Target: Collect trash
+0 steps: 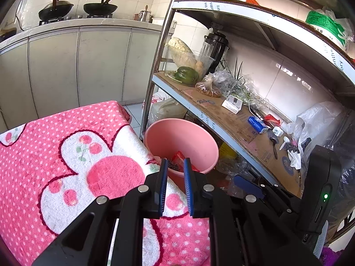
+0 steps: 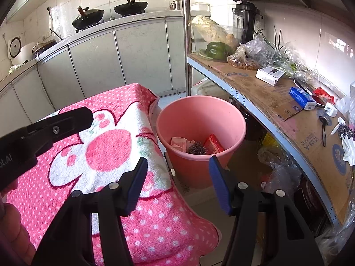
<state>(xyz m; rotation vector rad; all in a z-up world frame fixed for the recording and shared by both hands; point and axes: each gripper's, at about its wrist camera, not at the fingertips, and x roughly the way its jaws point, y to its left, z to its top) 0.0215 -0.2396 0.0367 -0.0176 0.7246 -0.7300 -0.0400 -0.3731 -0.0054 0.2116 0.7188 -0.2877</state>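
Observation:
A pink bucket stands on the floor between a table with a pink flowered cloth and a metal shelf. Inside it lie a red wrapper, a steel scouring pad and a pale pink scrap. My right gripper is open and empty, above the table's edge just short of the bucket. My left gripper is open by a narrow gap and empty, its tips over the bucket rim; it also shows in the right wrist view at left.
The shelf board to the right holds a green pepper, bagged food, a white box, a blue packet, spoons and a plug. Bags sit under the shelf. Grey cabinets with two woks line the back wall.

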